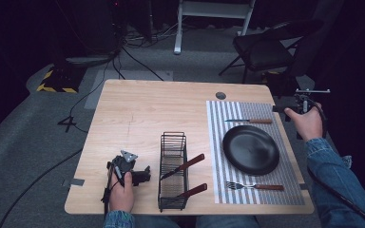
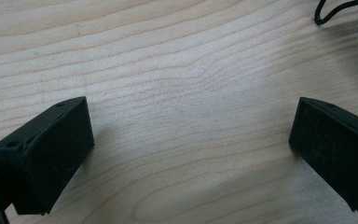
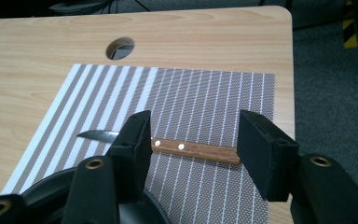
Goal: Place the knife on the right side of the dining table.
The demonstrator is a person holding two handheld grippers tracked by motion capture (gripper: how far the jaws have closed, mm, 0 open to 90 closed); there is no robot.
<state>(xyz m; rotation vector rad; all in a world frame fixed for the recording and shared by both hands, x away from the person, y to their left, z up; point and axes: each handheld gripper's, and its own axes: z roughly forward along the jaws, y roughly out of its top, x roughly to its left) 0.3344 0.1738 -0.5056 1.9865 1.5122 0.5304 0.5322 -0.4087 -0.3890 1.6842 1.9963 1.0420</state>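
The light wooden table (image 1: 142, 109) carries a striped woven placemat (image 1: 259, 190) with a round black plate (image 1: 251, 149). Left of it stands a black wire rack (image 1: 173, 173). The right gripper (image 3: 193, 140), jaws open, hovers over a wooden-handled knife (image 3: 196, 151). The left gripper (image 2: 191, 149), jaws spread, faces bare wood, as its own view shows.

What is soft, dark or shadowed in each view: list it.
High view: the floor beyond the table falls into near-black. Left gripper view: the left gripper casts soft shadows on sharp wood grain. Right gripper view: the knife is crisp; the near jaws are slightly soft.
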